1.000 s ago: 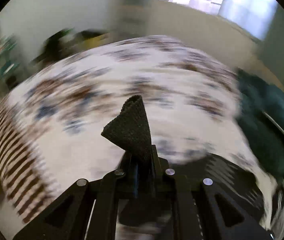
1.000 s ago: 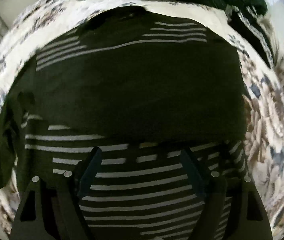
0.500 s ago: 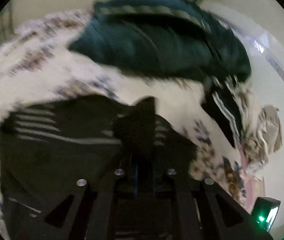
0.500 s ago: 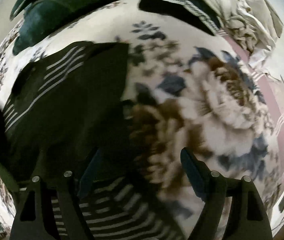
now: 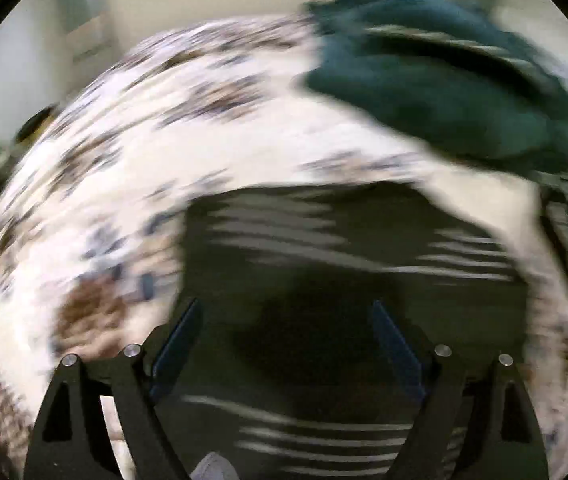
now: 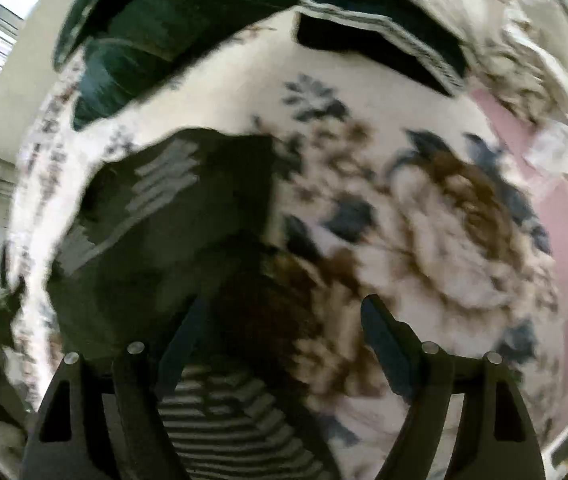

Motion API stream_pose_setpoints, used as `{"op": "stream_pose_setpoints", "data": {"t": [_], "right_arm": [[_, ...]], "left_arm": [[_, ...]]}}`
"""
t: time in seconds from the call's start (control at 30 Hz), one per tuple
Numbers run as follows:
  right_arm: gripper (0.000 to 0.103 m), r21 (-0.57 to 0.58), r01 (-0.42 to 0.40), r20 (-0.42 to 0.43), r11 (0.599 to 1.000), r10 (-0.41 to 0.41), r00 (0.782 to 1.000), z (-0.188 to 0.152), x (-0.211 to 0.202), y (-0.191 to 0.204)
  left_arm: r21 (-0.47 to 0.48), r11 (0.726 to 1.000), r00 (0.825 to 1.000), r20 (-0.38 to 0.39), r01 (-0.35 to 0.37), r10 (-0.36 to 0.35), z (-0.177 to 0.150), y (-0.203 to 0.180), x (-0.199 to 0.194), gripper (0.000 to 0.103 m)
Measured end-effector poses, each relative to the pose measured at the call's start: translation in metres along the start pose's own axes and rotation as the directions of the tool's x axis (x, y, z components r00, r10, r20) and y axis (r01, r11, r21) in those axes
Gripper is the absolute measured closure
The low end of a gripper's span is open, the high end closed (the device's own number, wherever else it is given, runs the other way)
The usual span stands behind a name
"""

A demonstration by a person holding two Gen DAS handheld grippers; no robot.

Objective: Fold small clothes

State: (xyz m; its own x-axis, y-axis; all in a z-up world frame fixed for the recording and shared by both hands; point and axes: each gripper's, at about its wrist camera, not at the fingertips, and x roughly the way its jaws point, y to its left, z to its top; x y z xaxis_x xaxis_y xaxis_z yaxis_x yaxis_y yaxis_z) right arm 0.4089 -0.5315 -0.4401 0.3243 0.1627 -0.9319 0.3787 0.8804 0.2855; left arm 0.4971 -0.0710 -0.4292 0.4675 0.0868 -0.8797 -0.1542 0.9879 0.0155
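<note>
A black garment with thin white stripes (image 5: 343, 280) lies on a floral bedspread (image 5: 132, 168). In the left wrist view it fills the lower middle, and my left gripper (image 5: 284, 312) is open and empty just above it. In the right wrist view the same garment (image 6: 172, 216) lies to the left, partly folded, with a striped part near the bottom edge. My right gripper (image 6: 280, 308) is open and empty, over the garment's right edge and the bedspread (image 6: 443, 220). Both views are blurred by motion.
A dark green blanket or garment (image 5: 443, 80) lies heaped at the far side of the bed; it also shows in the right wrist view (image 6: 156, 24). A folded black striped item (image 6: 383, 48) and crumpled beige cloth (image 6: 531, 52) lie at the upper right. A wall and window stand behind.
My left gripper was shut on a corner of the black garment, carried it over the garment, and has let go and opened. My right gripper stayed open and swung to the garment's right edge.
</note>
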Motion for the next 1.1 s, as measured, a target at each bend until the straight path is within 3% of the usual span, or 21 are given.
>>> {"op": "stream_pose_setpoints", "data": {"t": [0.03, 0.1, 0.2, 0.37, 0.5, 0.57, 0.63, 0.73, 0.83, 0.97, 1.1], "right_arm": [[0.021, -0.006, -0.028, -0.002, 1.000, 0.028, 1.000, 0.009, 0.007, 0.009], [0.021, -0.010, -0.020, -0.014, 1.000, 0.020, 1.000, 0.024, 0.027, 0.023], [0.021, -0.063, -0.009, -0.005, 0.998, 0.009, 1.000, 0.042, 0.054, 0.047], [0.026, -0.229, 0.053, -0.059, 0.972, -0.068, 0.996, 0.051, 0.086, 0.089], [0.026, -0.307, -0.041, -0.143, 0.951, -0.003, 0.990, 0.034, 0.086, 0.109], [0.026, -0.331, -0.110, -0.237, 0.937, 0.030, 0.971, 0.021, 0.104, 0.123], [0.026, -0.334, -0.126, -0.293, 0.934, 0.025, 0.956, 0.018, 0.130, 0.134], [0.027, -0.302, -0.093, -0.238, 0.949, 0.020, 0.971, 0.034, 0.156, 0.139], [0.028, -0.229, -0.048, -0.105, 0.972, 0.025, 0.994, 0.063, 0.154, 0.137], [0.028, -0.156, -0.013, -0.008, 0.988, 0.012, 1.000, 0.094, 0.133, 0.131], [0.027, -0.118, 0.001, 0.080, 0.993, 0.008, 0.997, 0.100, 0.082, 0.101]], "left_arm": [[-0.047, 0.997, 0.997, -0.047, -0.058, 0.056, 0.001, 0.029, 0.019, 0.017], [-0.083, 0.992, 0.992, -0.090, -0.096, 0.089, 0.003, 0.057, 0.044, 0.017], [-0.057, 0.985, 0.978, -0.137, -0.164, 0.155, 0.010, 0.077, 0.083, 0.017], [0.049, 0.980, 0.969, -0.142, -0.195, 0.200, 0.028, 0.060, 0.121, 0.017], [0.058, 0.976, 0.964, -0.157, -0.209, 0.216, 0.044, 0.050, 0.144, 0.017], [0.064, 0.973, 0.961, -0.149, -0.224, 0.231, 0.052, 0.048, 0.150, 0.017], [0.049, 0.973, 0.960, -0.154, -0.227, 0.232, 0.057, 0.050, 0.154, 0.016], [0.049, 0.971, 0.959, -0.151, -0.233, 0.238, 0.067, 0.056, 0.160, 0.015], [0.074, 0.964, 0.954, -0.140, -0.256, 0.264, 0.079, 0.060, 0.167, 0.015], [0.067, 0.963, 0.957, -0.111, -0.260, 0.266, 0.091, 0.063, 0.154, 0.015], [-0.025, 0.973, 0.970, -0.092, -0.229, 0.226, 0.083, 0.076, 0.111, 0.015]]}}
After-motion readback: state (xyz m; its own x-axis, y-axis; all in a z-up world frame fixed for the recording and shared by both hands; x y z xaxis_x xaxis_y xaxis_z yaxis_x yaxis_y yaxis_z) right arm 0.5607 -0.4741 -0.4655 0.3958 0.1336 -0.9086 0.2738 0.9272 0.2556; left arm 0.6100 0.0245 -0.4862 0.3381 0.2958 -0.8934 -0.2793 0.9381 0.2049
